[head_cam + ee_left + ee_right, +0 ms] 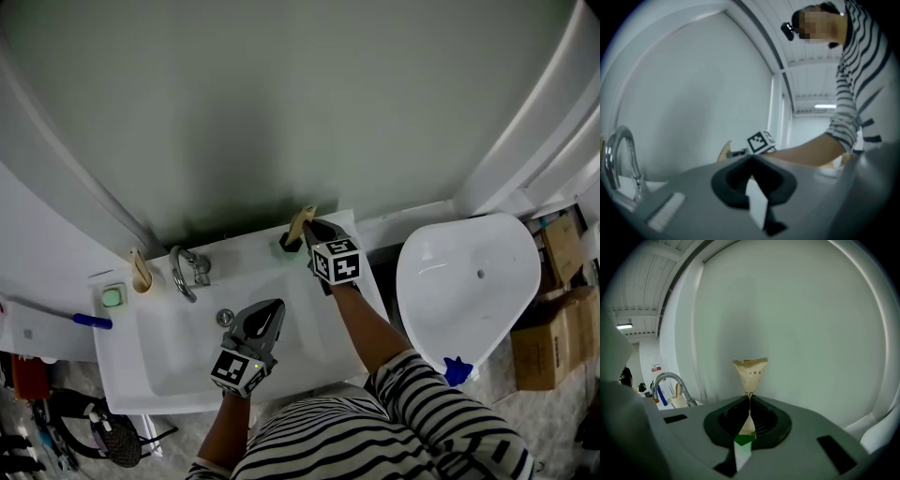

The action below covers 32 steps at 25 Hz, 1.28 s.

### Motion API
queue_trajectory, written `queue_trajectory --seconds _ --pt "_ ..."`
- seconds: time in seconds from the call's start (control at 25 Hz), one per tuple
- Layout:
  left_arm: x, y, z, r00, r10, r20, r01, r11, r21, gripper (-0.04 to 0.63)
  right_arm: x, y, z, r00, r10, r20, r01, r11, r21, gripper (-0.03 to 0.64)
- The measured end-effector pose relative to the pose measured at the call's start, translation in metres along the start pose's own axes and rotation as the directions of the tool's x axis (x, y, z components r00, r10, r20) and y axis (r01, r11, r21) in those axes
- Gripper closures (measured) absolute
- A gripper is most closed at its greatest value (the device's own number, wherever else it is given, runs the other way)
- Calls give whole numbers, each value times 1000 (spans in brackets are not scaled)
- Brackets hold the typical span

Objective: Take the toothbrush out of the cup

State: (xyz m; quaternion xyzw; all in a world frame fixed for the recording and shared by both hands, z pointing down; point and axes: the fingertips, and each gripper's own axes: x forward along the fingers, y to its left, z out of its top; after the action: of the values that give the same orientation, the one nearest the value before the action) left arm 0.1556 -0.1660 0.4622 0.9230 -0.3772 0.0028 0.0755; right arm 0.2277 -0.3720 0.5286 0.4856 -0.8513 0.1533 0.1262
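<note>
A toothbrush in a tan paper wrapper point(301, 223) stands tilted at the sink's back rim, its lower end at a small dark-green cup point(287, 246). My right gripper point(311, 228) is shut on it. In the right gripper view the wrapper point(750, 371) flares above the pinched jaws of that gripper point(750, 397), and a green bit point(744, 440) shows below through the gap. My left gripper point(269, 313) hovers over the basin, shut and holding nothing. In the left gripper view its jaws meet at the tip of that gripper point(751, 159), and the right gripper's marker cube point(761, 141) is ahead.
The white sink point(178, 361) has a chrome faucet point(186, 270) at the back. Another tan wrapped item in a cup point(141, 272) and a green soap point(112, 296) sit at its left. A white bowl point(469, 281) and cardboard boxes point(548, 319) are at the right.
</note>
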Motion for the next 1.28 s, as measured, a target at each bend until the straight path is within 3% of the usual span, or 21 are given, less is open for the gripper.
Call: queue_trajectory --seconds 0.6,1.28 --pt "7 -9 4 1000 -11 18 11 1000 2 588 -43 8 47 990 22 140 -18 999 -31 603" --pt "10 -12 8 1000 -6 26 6 1000 5 588 -99 34 83 956 106 272 -96 994 -53 603"
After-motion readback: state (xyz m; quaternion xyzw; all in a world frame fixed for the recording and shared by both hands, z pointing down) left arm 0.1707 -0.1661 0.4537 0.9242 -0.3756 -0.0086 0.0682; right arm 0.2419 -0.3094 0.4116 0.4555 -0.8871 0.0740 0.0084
